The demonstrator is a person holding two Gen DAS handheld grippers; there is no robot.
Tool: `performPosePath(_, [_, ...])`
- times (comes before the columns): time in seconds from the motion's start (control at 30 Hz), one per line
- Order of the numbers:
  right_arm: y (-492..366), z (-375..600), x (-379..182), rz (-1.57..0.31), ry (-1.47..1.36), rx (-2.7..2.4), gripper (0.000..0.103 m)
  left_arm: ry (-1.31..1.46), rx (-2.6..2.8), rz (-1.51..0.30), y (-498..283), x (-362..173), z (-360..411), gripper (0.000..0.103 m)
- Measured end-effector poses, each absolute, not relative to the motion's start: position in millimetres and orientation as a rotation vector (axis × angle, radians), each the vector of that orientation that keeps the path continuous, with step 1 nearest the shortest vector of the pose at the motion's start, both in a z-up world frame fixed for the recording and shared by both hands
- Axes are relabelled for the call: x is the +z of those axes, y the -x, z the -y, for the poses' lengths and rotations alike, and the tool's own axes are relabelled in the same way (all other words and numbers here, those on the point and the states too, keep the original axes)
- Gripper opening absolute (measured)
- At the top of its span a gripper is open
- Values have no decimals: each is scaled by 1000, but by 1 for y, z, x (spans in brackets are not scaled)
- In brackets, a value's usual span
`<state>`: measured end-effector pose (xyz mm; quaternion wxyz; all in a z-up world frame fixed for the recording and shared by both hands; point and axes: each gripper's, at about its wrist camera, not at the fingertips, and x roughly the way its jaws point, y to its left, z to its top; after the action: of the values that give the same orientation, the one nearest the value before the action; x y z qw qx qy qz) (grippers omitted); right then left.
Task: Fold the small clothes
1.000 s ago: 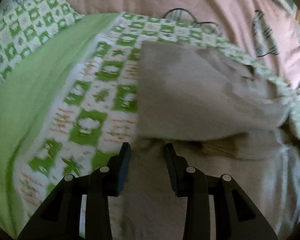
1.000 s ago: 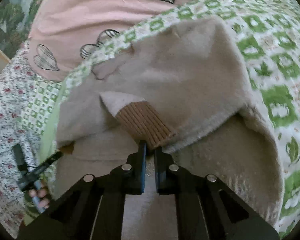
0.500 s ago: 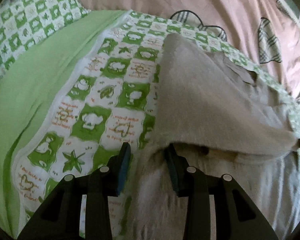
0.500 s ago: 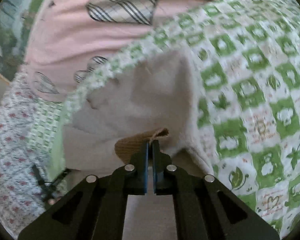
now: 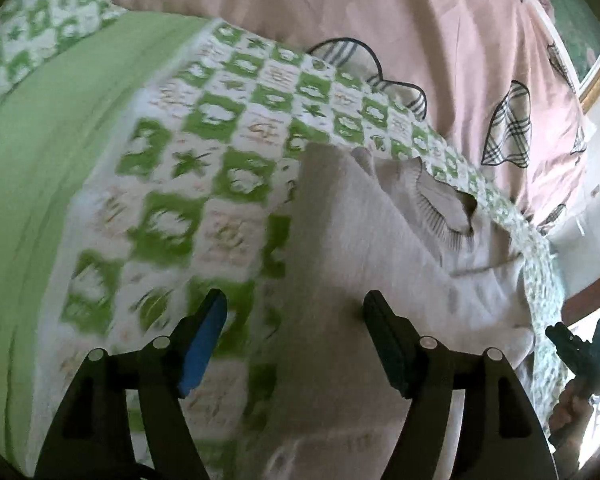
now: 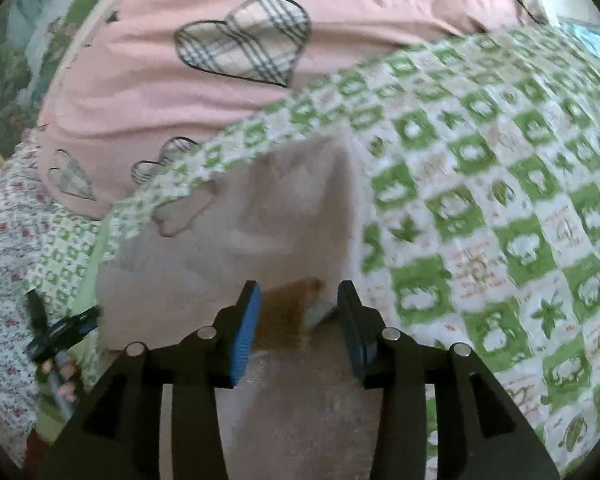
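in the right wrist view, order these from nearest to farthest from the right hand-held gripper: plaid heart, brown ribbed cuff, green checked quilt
1. brown ribbed cuff, between the right hand-held gripper fingers
2. green checked quilt, beyond and to the right
3. plaid heart on the pink cover, at the top

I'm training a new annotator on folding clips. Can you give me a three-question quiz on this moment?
1. True or false: the right gripper is clamped shut on the brown ribbed cuff.
2. What does the beige sweater lie on? A) a bare wooden table B) a green-and-white checked quilt C) a tiled floor
3. Fill in: the left gripper has its jaws ____, and nothing is held between them.

Key
1. False: its jaws stand apart, with the cuff lying between them.
2. B
3. open
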<state>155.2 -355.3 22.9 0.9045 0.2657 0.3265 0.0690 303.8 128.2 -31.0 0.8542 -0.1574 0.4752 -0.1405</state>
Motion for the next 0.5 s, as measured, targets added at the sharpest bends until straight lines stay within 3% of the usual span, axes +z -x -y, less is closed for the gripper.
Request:
performPosePath(0.1, [-180, 330, 36, -696, -507, 264, 55, 334, -291, -975, -303, -26, -123, 71])
performPosePath(0.17, [-209, 301, 43, -722, -520, 394, 77, 352, -292, -954, -288, -24, -124, 71])
performPosePath(0.5, [-346, 92, 40, -939, -409, 809, 80, 406, -277, -996, -232, -50, -124, 71])
